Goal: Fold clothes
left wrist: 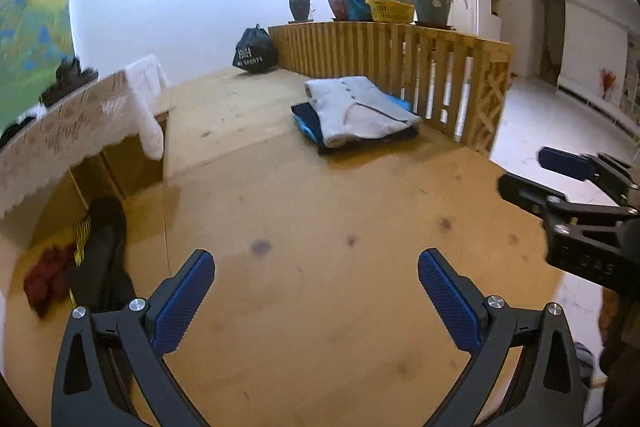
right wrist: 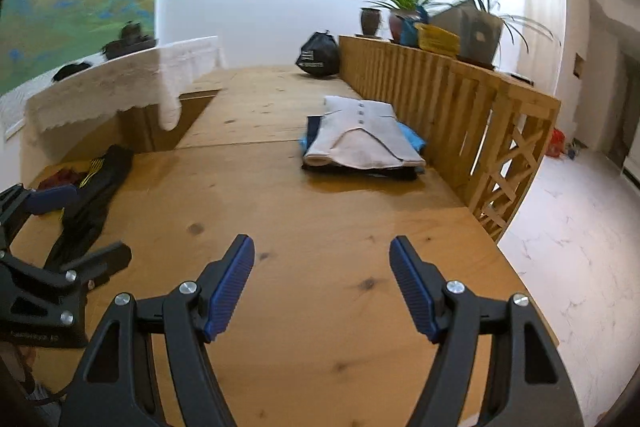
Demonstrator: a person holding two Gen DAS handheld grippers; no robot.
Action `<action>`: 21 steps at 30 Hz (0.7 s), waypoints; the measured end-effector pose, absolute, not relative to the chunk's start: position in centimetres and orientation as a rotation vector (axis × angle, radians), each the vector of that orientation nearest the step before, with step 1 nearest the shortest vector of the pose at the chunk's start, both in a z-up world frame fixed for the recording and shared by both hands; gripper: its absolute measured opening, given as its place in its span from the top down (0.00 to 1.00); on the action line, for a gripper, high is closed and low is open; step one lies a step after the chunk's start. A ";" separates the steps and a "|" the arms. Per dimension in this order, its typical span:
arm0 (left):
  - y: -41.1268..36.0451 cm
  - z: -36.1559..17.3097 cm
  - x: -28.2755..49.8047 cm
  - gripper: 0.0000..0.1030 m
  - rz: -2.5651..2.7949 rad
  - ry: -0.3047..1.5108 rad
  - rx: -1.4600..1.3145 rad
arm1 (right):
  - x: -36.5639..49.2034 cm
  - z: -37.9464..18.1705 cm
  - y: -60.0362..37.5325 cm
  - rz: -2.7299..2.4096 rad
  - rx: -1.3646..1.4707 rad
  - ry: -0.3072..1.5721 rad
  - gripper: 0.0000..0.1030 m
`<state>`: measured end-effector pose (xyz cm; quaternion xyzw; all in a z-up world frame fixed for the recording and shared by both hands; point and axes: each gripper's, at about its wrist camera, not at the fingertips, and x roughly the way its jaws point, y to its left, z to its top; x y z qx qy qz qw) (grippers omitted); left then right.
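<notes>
The left gripper [left wrist: 316,267] is hanging above the wooden table [left wrist: 320,211] with its jaws spread wide and nothing in them; the right gripper [right wrist: 322,253] is doing the same. Ahead, beside the slatted railing [right wrist: 448,95], a folded stack of clothes [right wrist: 360,143] is sitting — grey garment on top. The unfolded dark clothes [left wrist: 100,259] are lying crumpled at the left edge. Grabbing them there risks pinching several layers at once — or dragging them off the edge.
</notes>
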<state>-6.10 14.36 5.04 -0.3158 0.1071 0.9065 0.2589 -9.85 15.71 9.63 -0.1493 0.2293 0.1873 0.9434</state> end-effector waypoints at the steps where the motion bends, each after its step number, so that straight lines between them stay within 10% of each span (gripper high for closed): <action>1: 13.8 5.0 -5.1 0.00 2.443 0.277 -0.866 | -11.1 9.6 15.8 0.379 -0.312 0.458 0.32; 21: 4.2 3.5 9.7 0.00 2.574 0.212 -0.872 | -27.0 4.4 16.1 0.447 -0.396 0.484 0.32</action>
